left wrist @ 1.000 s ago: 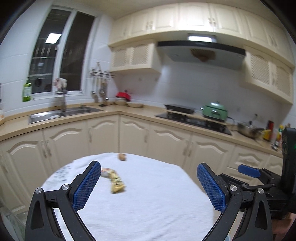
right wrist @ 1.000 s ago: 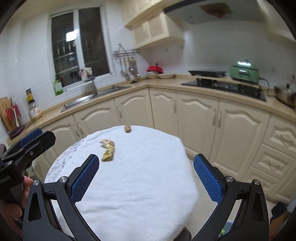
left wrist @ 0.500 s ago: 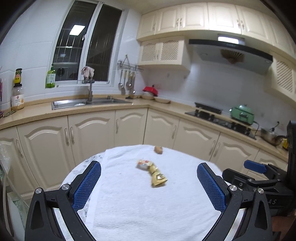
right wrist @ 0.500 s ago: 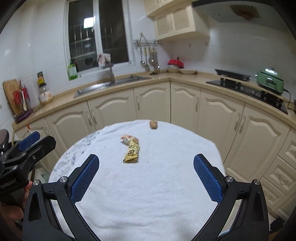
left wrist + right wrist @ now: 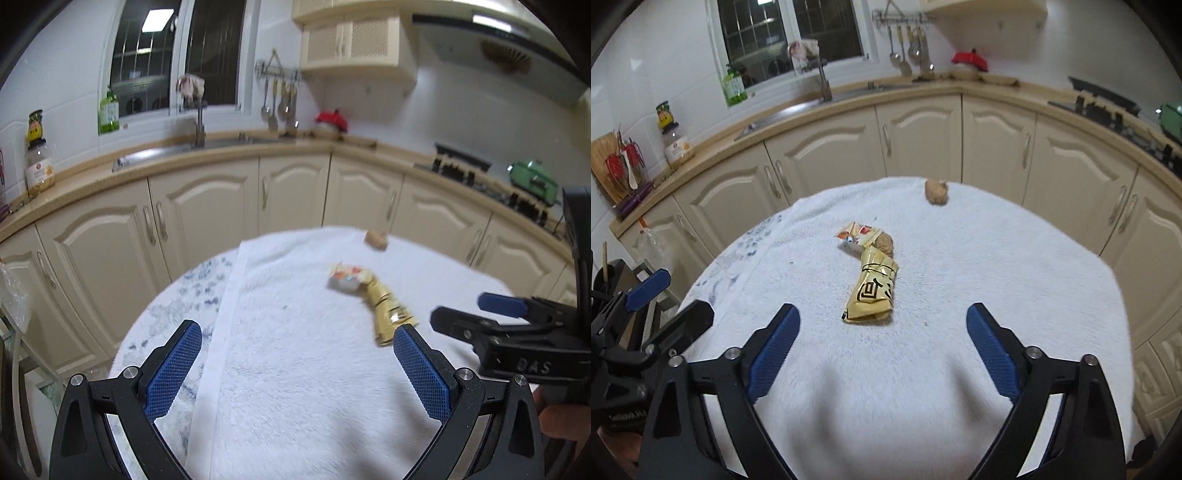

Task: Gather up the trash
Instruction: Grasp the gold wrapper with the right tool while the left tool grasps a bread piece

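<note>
A crumpled gold wrapper [image 5: 872, 291] lies on the white towel [image 5: 923, 387] that covers the round table. A small white and orange wrapper [image 5: 857, 234] touches its far end, with a brown lump [image 5: 885, 243] beside it. A brown crumpled ball [image 5: 936, 192] sits near the table's far edge. My right gripper [image 5: 882, 332] hovers just short of the gold wrapper, its jaws closing with nothing between them. My left gripper [image 5: 297, 350] hangs open and empty over the towel's left part, the gold wrapper [image 5: 386, 312] off to its right by the right fingertip.
Cream cabinets [image 5: 923, 144] and a beige counter curve behind the table, with a sink and tap [image 5: 823, 83], bottles and a jar [image 5: 676, 142] at left and a stove [image 5: 461, 164] at right. A patterned cloth [image 5: 177, 295] shows left of the towel.
Both grippers came forward and down toward the table, so the wrappers loom larger. The right gripper's jaws have narrowed. The left view has swung to the left.
</note>
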Demonstrator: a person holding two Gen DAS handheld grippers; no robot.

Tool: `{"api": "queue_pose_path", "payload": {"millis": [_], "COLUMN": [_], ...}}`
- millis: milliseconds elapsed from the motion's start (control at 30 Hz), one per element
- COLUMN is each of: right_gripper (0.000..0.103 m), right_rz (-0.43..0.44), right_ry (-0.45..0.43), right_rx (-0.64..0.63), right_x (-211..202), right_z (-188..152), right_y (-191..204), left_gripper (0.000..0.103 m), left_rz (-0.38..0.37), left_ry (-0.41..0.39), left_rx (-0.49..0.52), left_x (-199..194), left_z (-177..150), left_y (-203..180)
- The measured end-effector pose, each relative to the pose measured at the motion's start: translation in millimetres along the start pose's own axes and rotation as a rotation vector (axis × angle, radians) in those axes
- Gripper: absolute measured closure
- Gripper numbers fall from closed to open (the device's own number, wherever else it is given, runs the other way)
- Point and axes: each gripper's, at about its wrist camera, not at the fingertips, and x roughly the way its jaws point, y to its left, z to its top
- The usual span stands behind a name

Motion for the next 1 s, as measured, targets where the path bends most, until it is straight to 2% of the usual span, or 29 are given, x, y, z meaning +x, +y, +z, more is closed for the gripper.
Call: {"api": "queue_pose_path", "payload": {"millis": [233, 367, 467, 600, 933, 1000], "right_gripper": [0.039, 0.062, 0.064, 0.069, 0.069, 0.069], "right_rz": [0.001, 0.011, 0.014, 0.037, 0.056, 0.057], "right_ry": [0.105, 0.147, 0.143, 0.132, 0.104, 0.093], "right_rx": [-0.039, -0.077, -0.117, -0.106, -0.038, -0.010], "right_x": [64, 86, 90, 86, 73, 70], "right_z": [14, 14, 13, 12, 8, 8], "right_y": [3, 6, 9, -2, -50, -64], "left_gripper": [0.001, 0.001, 0.001, 0.001, 0.001, 0.001], "left_rz": [-0.008, -0.016, -0.007, -0.010, -0.014, -0.023], "left_ry": [0.081, 0.107, 0.125, 0.139, 0.169, 0.180], "left_rx": [-0.027, -0.028, -0.016, 0.000, 0.114, 0.136], "left_x": [77, 105, 123, 145, 218, 228], "left_z": [43, 57, 65, 81, 120, 120], "left_y": [4, 4, 3, -4, -56, -68]}}
